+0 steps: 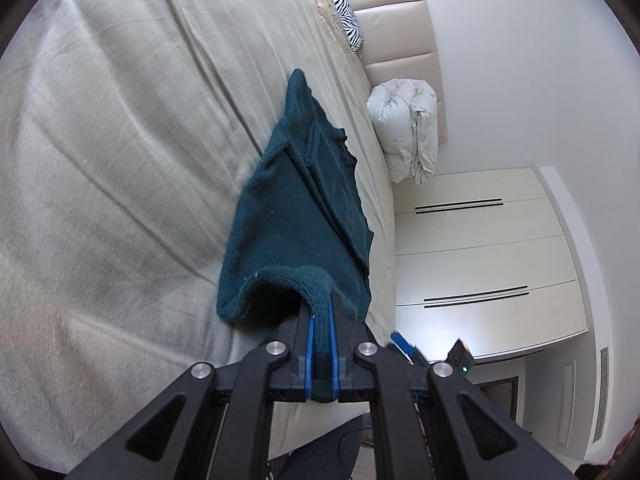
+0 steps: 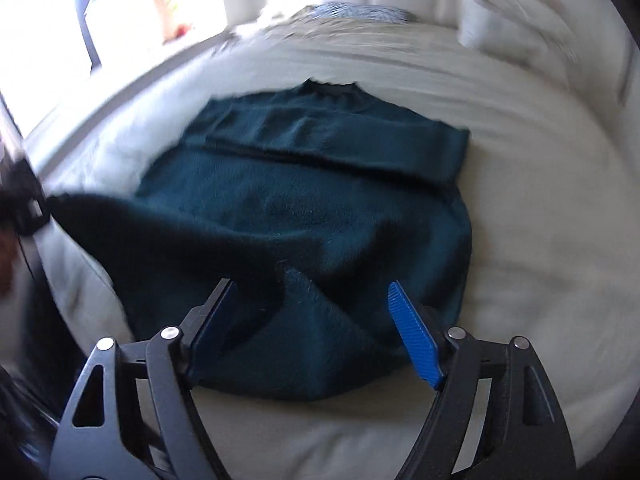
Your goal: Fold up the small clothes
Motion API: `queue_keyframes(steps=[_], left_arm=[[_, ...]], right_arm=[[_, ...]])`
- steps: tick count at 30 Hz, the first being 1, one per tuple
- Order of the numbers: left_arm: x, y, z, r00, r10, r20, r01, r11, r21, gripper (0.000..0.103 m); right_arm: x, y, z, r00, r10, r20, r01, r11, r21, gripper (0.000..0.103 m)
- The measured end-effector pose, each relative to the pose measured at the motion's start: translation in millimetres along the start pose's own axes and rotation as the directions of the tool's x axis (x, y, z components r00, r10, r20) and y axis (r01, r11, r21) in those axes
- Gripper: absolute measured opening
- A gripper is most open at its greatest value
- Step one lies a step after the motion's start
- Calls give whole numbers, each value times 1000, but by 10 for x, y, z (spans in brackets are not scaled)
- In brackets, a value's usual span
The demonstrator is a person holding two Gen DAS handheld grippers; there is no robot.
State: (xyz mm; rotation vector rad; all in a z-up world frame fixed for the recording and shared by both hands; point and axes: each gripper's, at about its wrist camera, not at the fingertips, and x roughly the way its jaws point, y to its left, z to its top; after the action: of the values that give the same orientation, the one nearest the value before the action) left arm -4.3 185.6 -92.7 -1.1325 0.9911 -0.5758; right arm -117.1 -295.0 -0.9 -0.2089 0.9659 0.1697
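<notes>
A dark teal knitted sweater [image 2: 304, 200] lies partly folded on the beige bed sheet [image 2: 540, 260], with a sleeve laid across its upper part. My left gripper [image 1: 320, 312] is shut on the sweater's [image 1: 296, 216] hem edge and lifts that corner off the bed. My right gripper [image 2: 312, 292] is open just above the near hem. A raised fold of the fabric sits between its blue pads [image 2: 412, 332], and neither pad presses on it. At the left edge of the right wrist view the lifted corner runs toward the left gripper [image 2: 30, 208].
A rolled white duvet [image 1: 404, 132] and a zebra-print pillow [image 1: 344, 8] lie at the head of the bed by the padded headboard [image 1: 396, 28]. White wardrobe doors [image 1: 480, 260] stand beyond the bed. A bright window [image 2: 120, 8] lies past the far bed edge.
</notes>
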Motion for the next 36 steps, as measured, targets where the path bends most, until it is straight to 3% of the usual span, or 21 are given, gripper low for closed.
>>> queue_keyframes(steps=[1, 5, 10, 15, 18, 19, 21, 29, 36], left_arm=[[2, 6, -11, 1000, 0, -4, 0, 1000, 1, 6], [4, 13, -10, 1000, 2, -10, -2, 1000, -1, 6], [16, 14, -5, 1000, 4, -10, -4, 1000, -4, 6], [46, 46, -8, 1000, 4, -19, -4, 1000, -11, 6], [49, 39, -13, 1000, 4, -22, -4, 1000, -10, 5], [49, 37, -15, 1000, 1, -21, -2, 1000, -11, 5], [44, 29, -18, 1000, 2, -19, -2, 1000, -9, 5], [-38, 9, 22, 1000, -14, 20, 15, 1000, -19, 5], [-68, 14, 29, 999, 10, 33, -9, 999, -31, 5]], right_arm=[[85, 47, 59, 999, -9, -33, 7, 998, -61, 53], [281, 149, 159, 994, 11, -110, -29, 986, -164, 45], [539, 125, 159, 982, 18, -187, -55, 979, -194, 40], [635, 179, 128, 978, 36, -205, -80, 974, -211, 33], [658, 246, 105, 978, 45, -206, -91, 971, -219, 19], [650, 261, 94, 979, 40, -199, -84, 971, -223, 12], [632, 282, 92, 984, 31, -178, -71, 973, -222, 7], [29, 112, 35, 1000, -12, 11, 13, 992, -122, 5], [-596, -218, -1, 973, -92, 210, 81, 995, 63, 5]])
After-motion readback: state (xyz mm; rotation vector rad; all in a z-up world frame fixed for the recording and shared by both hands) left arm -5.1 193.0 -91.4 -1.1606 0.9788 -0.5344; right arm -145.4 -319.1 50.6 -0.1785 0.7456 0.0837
